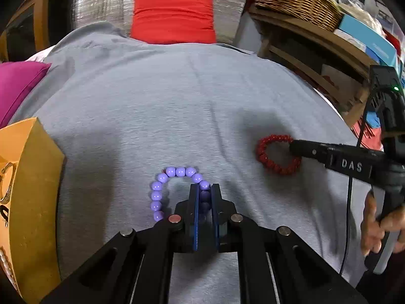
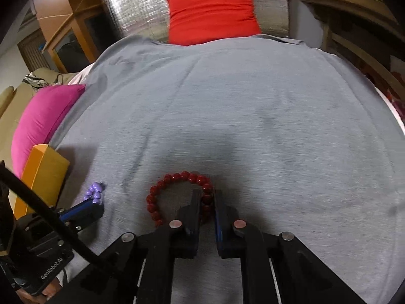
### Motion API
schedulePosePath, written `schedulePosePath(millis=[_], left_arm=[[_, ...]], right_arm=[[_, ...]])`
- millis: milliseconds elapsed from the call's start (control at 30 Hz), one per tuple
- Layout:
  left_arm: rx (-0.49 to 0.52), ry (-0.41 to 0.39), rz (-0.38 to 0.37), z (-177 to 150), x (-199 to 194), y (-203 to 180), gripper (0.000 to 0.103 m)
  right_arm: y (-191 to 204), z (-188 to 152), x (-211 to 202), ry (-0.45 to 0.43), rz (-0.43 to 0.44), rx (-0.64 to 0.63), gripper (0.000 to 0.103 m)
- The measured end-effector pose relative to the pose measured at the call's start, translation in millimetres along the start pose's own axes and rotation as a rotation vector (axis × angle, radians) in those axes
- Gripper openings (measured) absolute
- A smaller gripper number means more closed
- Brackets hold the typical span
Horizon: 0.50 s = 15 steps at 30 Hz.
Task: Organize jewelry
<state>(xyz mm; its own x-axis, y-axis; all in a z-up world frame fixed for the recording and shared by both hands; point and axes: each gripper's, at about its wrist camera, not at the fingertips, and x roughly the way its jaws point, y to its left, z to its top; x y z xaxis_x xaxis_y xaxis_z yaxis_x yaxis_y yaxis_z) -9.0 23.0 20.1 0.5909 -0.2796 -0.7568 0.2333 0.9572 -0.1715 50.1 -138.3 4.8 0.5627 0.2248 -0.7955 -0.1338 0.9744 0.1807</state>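
- Purple beads of a bracelet [image 1: 177,187] curve away from the left gripper [image 1: 204,190], whose two blue-faced fingers are clamped together on the right-hand run of beads; the rest of the loop arcs ahead of the fingertips and down their left side, lying on the cloth.
- Seen from the right wrist, that same purple bracelet [image 2: 95,192] shows as a small bunch at the tip of the left gripper [image 2: 93,202], far off to the left and low.
- Red beaded bracelet [image 2: 177,197] lies flat on the cloth at the right gripper [image 2: 207,197]. Its fingers straddle the right side of the ring, one inside the loop and one outside, with beads between them; there is a gap near the outer finger, so I cannot tell whether the beads are really pinched.
- From the left wrist, the red bracelet [image 1: 277,154] sits forward and to the right, with the right gripper [image 1: 295,148] reaching in from the right edge and meeting its near side.
- Grey cloth [image 1: 177,101] covers the whole surface under both tools.
- An orange cardboard box [image 1: 35,190] stands just left of the left gripper, with what looks like gold-coloured jewellery inside; the details are too small to tell.
- Beyond the cloth, straight ahead, a red cushion [image 2: 212,12] leans on a silver quilted backing; a pink cushion [image 2: 43,119] lies off to the left.
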Motion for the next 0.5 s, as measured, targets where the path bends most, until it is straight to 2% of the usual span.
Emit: schedulePosePath(millis=[167,400,433,500], left_arm=[[0.05,0.0,-0.016,-1.2,-1.8,-16.9,0.009],[0.061,0.027,0.046,-1.2,7.9,-14.9,0.01],[0.058,0.027,0.045,-1.0,8.2,-13.8,0.013],[0.052,0.027,0.05,-0.3,7.5,-10.7,0.025]], right_arm=[[-29.9,-2.9,-8.3,0.021,0.016,0.062,0.011],[-45.5,-7.0,-11.5,0.058,0.041,0.121,0.011],[-46.4,-7.3,-11.4,0.061,0.04,0.126,0.012],[-46.9,-7.1,-10.6,0.071,0.039,0.12,0.015]])
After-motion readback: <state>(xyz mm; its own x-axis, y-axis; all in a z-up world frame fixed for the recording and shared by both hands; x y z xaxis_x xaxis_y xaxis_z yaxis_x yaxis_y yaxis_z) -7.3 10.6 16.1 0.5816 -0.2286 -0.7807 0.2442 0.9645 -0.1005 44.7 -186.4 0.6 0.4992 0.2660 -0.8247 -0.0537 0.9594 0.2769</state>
